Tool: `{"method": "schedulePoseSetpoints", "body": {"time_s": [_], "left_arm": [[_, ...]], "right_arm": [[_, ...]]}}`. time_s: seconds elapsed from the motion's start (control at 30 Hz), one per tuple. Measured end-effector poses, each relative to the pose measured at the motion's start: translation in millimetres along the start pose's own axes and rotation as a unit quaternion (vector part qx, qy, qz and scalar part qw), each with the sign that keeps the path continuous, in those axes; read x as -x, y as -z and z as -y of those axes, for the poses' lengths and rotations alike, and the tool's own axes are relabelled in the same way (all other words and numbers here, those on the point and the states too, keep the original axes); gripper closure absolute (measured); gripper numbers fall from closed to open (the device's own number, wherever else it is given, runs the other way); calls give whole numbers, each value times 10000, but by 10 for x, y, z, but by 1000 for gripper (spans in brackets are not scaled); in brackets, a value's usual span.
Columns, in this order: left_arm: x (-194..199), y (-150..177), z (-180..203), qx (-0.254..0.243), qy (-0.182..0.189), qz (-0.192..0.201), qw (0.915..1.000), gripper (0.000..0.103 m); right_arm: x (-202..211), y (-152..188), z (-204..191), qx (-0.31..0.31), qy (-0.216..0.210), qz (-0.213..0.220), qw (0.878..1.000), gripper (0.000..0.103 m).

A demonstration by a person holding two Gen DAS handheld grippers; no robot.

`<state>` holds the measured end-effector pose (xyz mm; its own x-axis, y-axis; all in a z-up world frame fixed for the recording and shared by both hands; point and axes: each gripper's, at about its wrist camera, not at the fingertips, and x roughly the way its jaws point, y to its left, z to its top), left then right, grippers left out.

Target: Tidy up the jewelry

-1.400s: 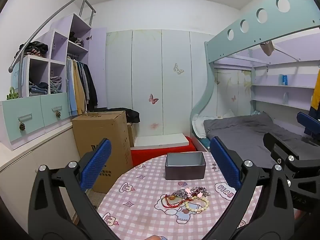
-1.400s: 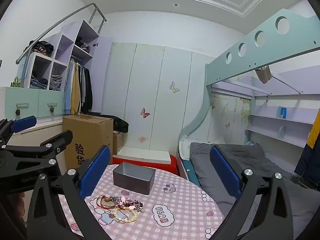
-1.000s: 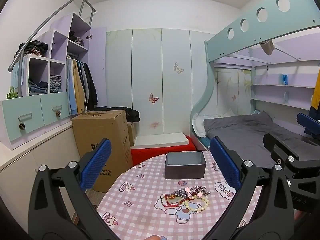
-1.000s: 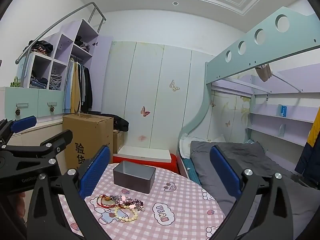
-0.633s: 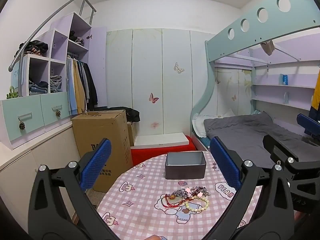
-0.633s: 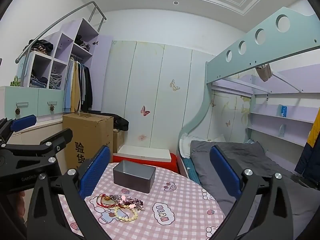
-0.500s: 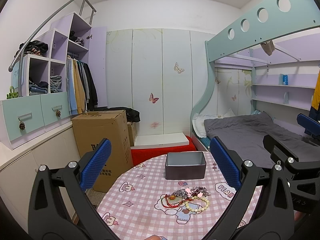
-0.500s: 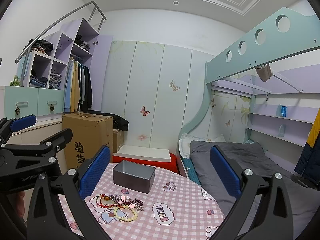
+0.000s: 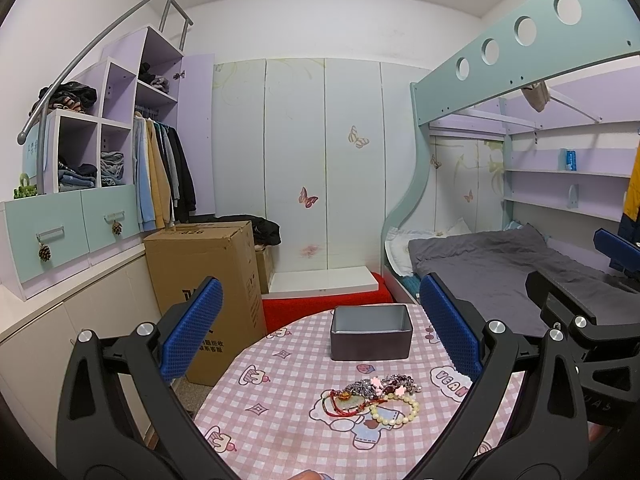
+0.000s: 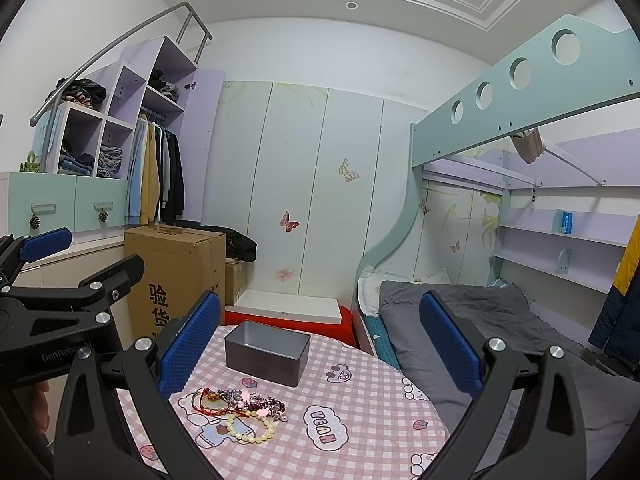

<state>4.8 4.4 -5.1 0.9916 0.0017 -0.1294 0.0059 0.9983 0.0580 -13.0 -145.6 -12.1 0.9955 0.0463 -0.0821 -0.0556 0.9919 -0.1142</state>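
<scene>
Both the left gripper [image 9: 320, 328] and right gripper [image 10: 320, 332] hang spread wide and empty above the jewelry pile [image 9: 372, 396], just in front of the gray box [image 9: 371, 338], ready to grab.

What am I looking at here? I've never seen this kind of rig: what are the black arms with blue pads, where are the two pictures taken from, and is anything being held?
There is no robot. A person holds a two-finger tool in each hand, and a fisheye camera on each looks forward along its fingers. The black arms with blue pads are those fingers.

One picture is from the left tool, the other from the right tool. Each also shows the other tool at its edge.

On the round table with the pink checked cloth lies a jewelry pile: a pale bead bracelet, red cords and sparkly pieces. Behind it stands an open grey box, which looks empty.

Both tools are open, above the table, holding nothing. The sorting has not begun.
</scene>
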Motion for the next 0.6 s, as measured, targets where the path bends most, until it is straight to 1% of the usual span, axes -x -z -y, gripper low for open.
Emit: {"method": "schedulePoseSetpoints", "body": {"time_s": [0.6], "left_arm": [[-25, 18, 24, -20, -4, -48, 10000, 6]], "right_arm": [[-78, 24, 7, -15, 14, -107, 9999, 7]]}}
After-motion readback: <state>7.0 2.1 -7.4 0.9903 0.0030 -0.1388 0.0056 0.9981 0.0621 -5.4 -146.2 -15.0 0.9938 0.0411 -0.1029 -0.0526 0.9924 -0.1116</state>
